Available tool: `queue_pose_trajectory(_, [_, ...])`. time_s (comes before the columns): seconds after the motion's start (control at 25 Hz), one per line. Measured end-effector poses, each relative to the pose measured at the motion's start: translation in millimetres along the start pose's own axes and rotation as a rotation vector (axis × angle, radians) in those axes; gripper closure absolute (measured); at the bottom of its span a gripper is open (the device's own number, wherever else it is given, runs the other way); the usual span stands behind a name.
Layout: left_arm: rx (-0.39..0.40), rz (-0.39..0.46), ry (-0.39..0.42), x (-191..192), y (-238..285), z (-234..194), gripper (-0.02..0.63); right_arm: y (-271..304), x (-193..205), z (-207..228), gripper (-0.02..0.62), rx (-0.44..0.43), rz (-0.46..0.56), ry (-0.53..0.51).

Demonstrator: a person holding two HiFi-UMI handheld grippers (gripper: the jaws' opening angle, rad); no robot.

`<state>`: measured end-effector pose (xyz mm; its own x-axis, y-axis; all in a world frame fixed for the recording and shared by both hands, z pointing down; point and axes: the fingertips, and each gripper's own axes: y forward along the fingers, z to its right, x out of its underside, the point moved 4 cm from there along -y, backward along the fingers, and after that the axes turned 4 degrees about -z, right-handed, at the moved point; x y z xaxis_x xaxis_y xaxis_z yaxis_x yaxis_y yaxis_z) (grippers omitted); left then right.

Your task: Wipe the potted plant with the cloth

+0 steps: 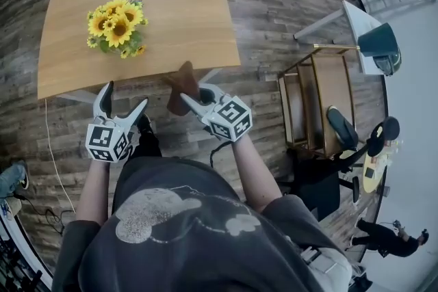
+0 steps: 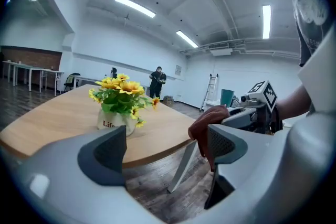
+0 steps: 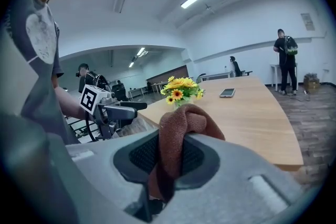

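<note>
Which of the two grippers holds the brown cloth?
The right gripper: its jaws are closed on the brown cloth. The left gripper has its jaws apart with nothing between them.

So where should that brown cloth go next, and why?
Probably forward, over the edge of the table toward the potted plant. The right gripper is shut on the cloth, but both grippers hang short of the table and the cloth touches no leaf or flower. The left gripper is open and empty.

Bright, even light from ceiling strips (image 2: 135,6) above left gripper (image 2: 164,149); soft shadows; heavy fisheye w/ dark vignette at edges; near jaws blurry.
</note>
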<state>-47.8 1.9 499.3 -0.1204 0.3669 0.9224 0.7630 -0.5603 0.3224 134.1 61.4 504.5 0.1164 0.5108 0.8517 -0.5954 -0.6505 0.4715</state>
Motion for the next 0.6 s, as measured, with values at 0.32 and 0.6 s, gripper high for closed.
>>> queue_pose_trajectory(0.32, [-0.036,0.071,-0.016,11.7,-52.8,84.4,0.258,-62.6,35.9,-46.9,0.540,-0.014,0.046,-0.018])
queue_pose_trajectory(0.6, [-0.186,0.075,-0.023,34.2,-99.5,120.7,0.418,-102.0,73.9,-72.7,0.540,-0.016,0.058,0.027])
